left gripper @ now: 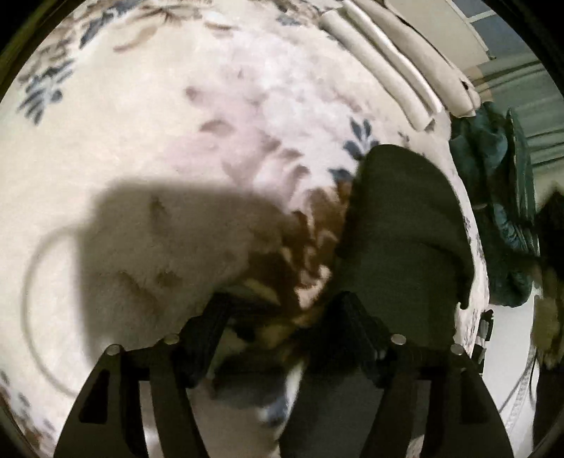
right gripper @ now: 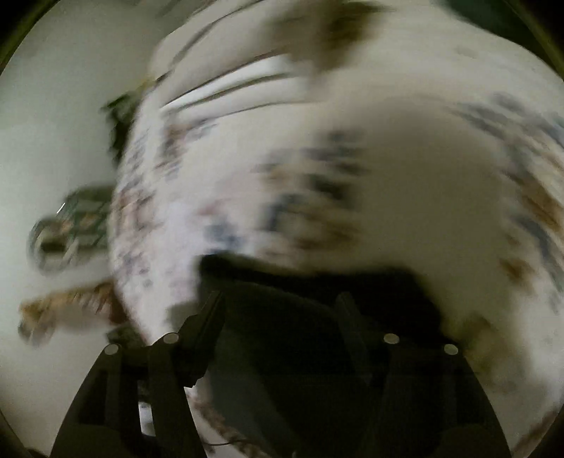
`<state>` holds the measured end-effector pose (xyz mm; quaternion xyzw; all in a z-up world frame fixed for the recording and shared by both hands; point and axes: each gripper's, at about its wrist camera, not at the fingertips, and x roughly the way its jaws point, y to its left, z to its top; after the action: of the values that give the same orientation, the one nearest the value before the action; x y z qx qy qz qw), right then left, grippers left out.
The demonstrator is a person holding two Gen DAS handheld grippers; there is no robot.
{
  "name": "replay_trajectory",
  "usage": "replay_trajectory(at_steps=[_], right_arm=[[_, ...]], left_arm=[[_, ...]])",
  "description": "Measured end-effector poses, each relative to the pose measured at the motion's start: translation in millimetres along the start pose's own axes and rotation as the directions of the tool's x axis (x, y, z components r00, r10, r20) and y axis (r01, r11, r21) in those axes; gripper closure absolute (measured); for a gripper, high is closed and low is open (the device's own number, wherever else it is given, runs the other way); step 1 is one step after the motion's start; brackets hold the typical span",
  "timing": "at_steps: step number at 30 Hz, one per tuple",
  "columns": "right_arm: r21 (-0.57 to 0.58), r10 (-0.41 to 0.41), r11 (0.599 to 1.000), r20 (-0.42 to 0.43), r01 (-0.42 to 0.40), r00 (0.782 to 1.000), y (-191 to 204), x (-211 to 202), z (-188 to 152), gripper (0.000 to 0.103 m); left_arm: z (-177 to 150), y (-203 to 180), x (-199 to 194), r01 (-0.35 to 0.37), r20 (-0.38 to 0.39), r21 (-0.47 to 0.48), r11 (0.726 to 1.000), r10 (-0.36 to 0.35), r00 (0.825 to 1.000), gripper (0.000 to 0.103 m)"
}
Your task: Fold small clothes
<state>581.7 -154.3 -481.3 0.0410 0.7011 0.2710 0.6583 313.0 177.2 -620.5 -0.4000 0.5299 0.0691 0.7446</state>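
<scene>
Hovering over the floral bed (left gripper: 141, 141) with both pairs of fingers (left gripper: 278, 317) spread and empty, the dark garment (left gripper: 405, 225) seemingly still unfolded

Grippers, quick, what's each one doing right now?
Left gripper: jaws open, nothing clamped, dark green garment beside it.
Right gripper: jaws apart over dark cloth; grip cannot be told, blurred.

A white bed cover (left gripper: 148, 116) printed with blue and brown leaf sprigs fills the area ahead of the left gripper. Beyond it, upper right, lie cream padded rolls (left gripper: 394, 60); behind them a pale wall and a window (left gripper: 493, 24). Teal bedding (left gripper: 500, 197) hangs at the far right edge. Light floor (right gripper: 53, 105) lies left of the right gripper; that view is blurred.
</scene>
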Motion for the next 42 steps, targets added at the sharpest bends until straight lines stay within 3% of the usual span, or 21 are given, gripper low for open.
replay_trajectory(at_steps=[1, 3, 6, 11, 12, 13, 14, 15, 18, 21, 24, 27, 29, 32, 34, 35, 36, 39, 41, 42], right_arm=[[0.054, -0.033, 0.998, 0.016, 0.032, 0.999, -22, -9, -13, 0.036], [0.14, -0.031, 0.99, 0.028, 0.027, 0.999, -57, -17, -33, 0.036], [0.234, -0.036, 0.972, 0.028, 0.028, 0.999, -96, -11, -56, 0.036], [0.119, -0.04, 0.992, 0.005, 0.039, 0.999, -91, 32, -61, 0.039], [0.124, -0.036, 0.992, 0.029, 0.032, 0.999, -91, 35, -56, 0.045], [0.143, -0.05, 0.989, 0.064, 0.04, 0.997, -90, 36, -54, 0.072], [0.158, -0.05, 0.987, 0.085, 0.036, 0.995, -91, 32, -53, 0.09], [0.18, -0.035, 0.984, 0.113, 0.014, 0.993, -93, 26, -51, 0.093], [0.207, -0.014, 0.978, 0.184, -0.025, 0.983, -93, 6, -48, 0.097], [0.23, -0.052, 0.973, 0.213, 0.002, 0.976, -94, -11, -41, 0.099], [0.259, -0.09, 0.965, 0.218, 0.031, 0.972, -102, -13, -25, 0.099], [0.241, -0.114, 0.968, 0.179, 0.069, 0.977, -104, 2, -14, 0.099], [0.236, -0.122, 0.968, 0.144, 0.086, 0.982, -105, 12, -10, 0.099], [0.278, -0.057, 0.96, 0.108, 0.025, 0.992, -116, 18, -7, 0.099], [0.311, -0.013, 0.95, 0.102, -0.02, 0.995, -123, 14, -7, 0.098], [0.314, 0.01, 0.948, 0.099, -0.041, 0.995, -123, 14, -8, 0.095], [0.317, 0.038, 0.946, 0.092, -0.065, 0.995, -126, 11, -9, 0.094], [0.309, 0.055, 0.948, 0.071, -0.074, 0.996, -128, 9, -14, 0.087], [0.318, 0.064, 0.944, 0.066, -0.082, 0.996, -131, 7, -16, 0.055], [0.322, 0.081, 0.941, 0.081, -0.102, 0.993, -132, 5, -18, 0.053]], left_arm=[[1, 2, 5, 0.016, 0.001, -0.019, 1.0, -0.016, 1.0, 0.028], [5, 4, 9, 0.096, 0.011, -0.056, 0.994, -0.095, 0.995, 0.0], [8, 0, 16, 0.079, 0.02, -0.108, 0.991, -0.077, 0.997, 0.0], [-1, -6, 17, 0.023, 0.101, -0.176, 0.984, -0.005, 0.995, 0.0], [-1, -7, 18, 0.011, 0.092, -0.175, 0.985, 0.005, 0.996, 0.0], [2, -10, 18, -0.003, 0.076, -0.173, 0.985, 0.016, 0.997, 0.0], [4, -12, 17, -0.012, 0.06, -0.176, 0.984, 0.023, 0.998, 0.0], [6, -15, 17, -0.019, 0.052, -0.181, 0.983, 0.029, 0.998, 0.0], [15, -21, 3, -0.057, 0.074, -0.19, 0.98, 0.072, 0.995, 0.0], [24, -41, -13, -0.162, 0.127, -0.096, 0.982, 0.173, 0.977, 0.0], [38, -61, -17, -0.199, 0.159, -0.033, 0.979, 0.202, 0.966, 0.0], [58, -76, -4, -0.203, 0.156, 0.015, 0.979, 0.199, 0.968, 0.0], [75, -80, 17, -0.22, 0.115, 0.049, 0.974, 0.214, 0.97, 0.0], [99, -83, 48, -0.236, 0.06, 0.052, 0.97, 0.233, 0.971, 0.002], [107, -86, 55, -0.215, 0.063, 0.06, 0.975, 0.211, 0.975, 0.032], [109, -88, 54, -0.201, 0.074, 0.078, 0.977, 0.195, 0.978, 0.086], [111, -92, 54, -0.173, 0.067, 0.098, 0.98, 0.167, 0.984, 0.103], [111, -102, 45, -0.155, 0.104, 0.136, 0.978, 0.141, 0.984, 0.103], [112, -96, 36, -0.089, 0.089, 0.105, 0.99, 0.08, 0.993, 0.103], [115, -91, 33, -0.026, 0.069, 0.071, 0.997, 0.021, 0.997, 0.102]])
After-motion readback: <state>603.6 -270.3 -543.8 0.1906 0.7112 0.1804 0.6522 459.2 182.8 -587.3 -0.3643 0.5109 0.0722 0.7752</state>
